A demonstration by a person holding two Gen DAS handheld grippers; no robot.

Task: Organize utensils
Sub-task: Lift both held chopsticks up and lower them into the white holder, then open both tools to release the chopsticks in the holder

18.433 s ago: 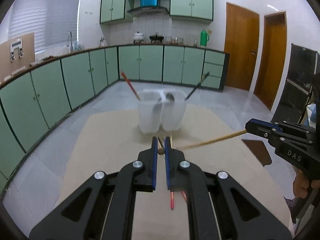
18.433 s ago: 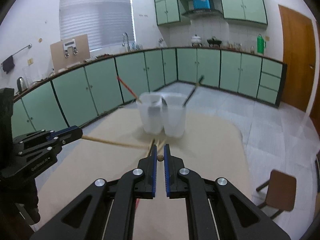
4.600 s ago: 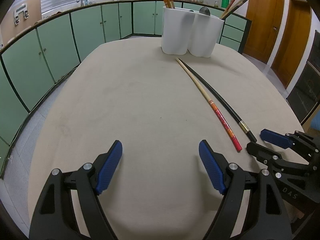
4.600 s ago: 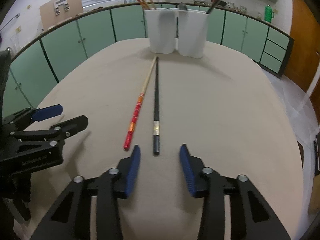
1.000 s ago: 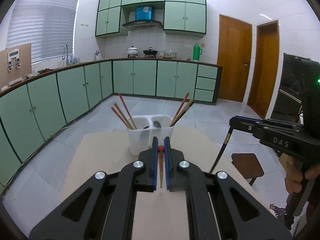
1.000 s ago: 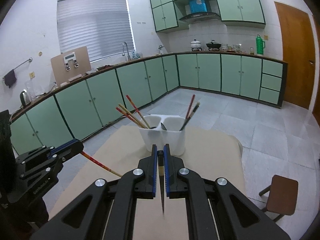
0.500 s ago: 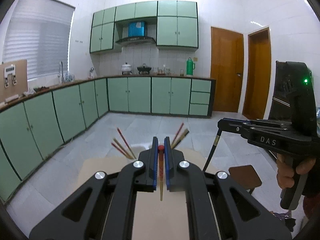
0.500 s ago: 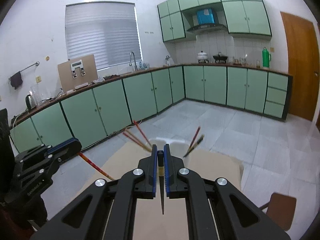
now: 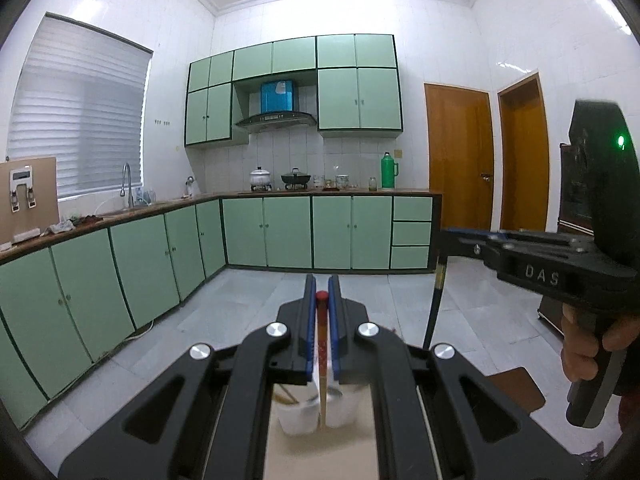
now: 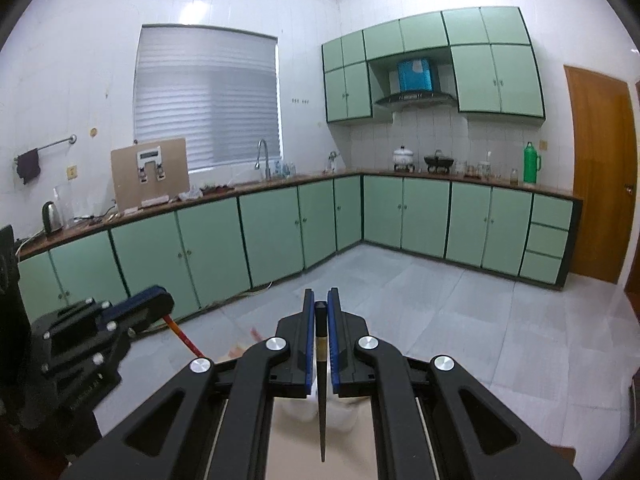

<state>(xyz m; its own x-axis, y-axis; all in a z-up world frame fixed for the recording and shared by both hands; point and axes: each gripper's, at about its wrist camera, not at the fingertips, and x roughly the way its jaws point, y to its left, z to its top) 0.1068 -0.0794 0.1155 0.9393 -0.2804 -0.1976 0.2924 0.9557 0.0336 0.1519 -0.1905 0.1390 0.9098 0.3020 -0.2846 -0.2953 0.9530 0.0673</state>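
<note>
- Mint-green base cabinets (image 9: 288, 232) run around two walls of a white-tiled kitchen, with matching wall cabinets (image 9: 356, 92) above and a range hood (image 9: 276, 120) under a blue box
- Grey floor tiles (image 10: 460, 312) fill the middle of the room, and two wooden doors (image 9: 456, 160) stand at the right in the left wrist view
- On the brown countertop (image 10: 224, 194) sit a white pot (image 10: 404, 157), a dark pan (image 10: 438, 162), a green flask (image 10: 531, 162), a kettle (image 10: 52, 216) and a board leaning near the tap (image 10: 262, 156); a window with closed blinds (image 10: 208, 100) is above the sink side
- Low in both views, a beige tabletop (image 9: 320, 456) shows only between the gripper arms, mostly hidden by them
- A white two-cup holder (image 9: 304, 412) stands on that tabletop, blurred; a few sticks lean in its left cup
- The left gripper (image 9: 321, 292) is clamped on a red-tipped chopstick (image 9: 321, 344), which hangs down between the blue pads, its pale lower end in front of the holder
- The right gripper (image 10: 320, 304) is clamped on a black chopstick (image 10: 321, 400), pointed end down, in front of the holder (image 10: 340, 416)
- Each gripper appears in the other's view, at about the same height; a hand (image 9: 588, 344) wraps the right one's grip, and a green light glows on its body
- A brown stool (image 9: 516, 388) stands on the floor beside the table
</note>
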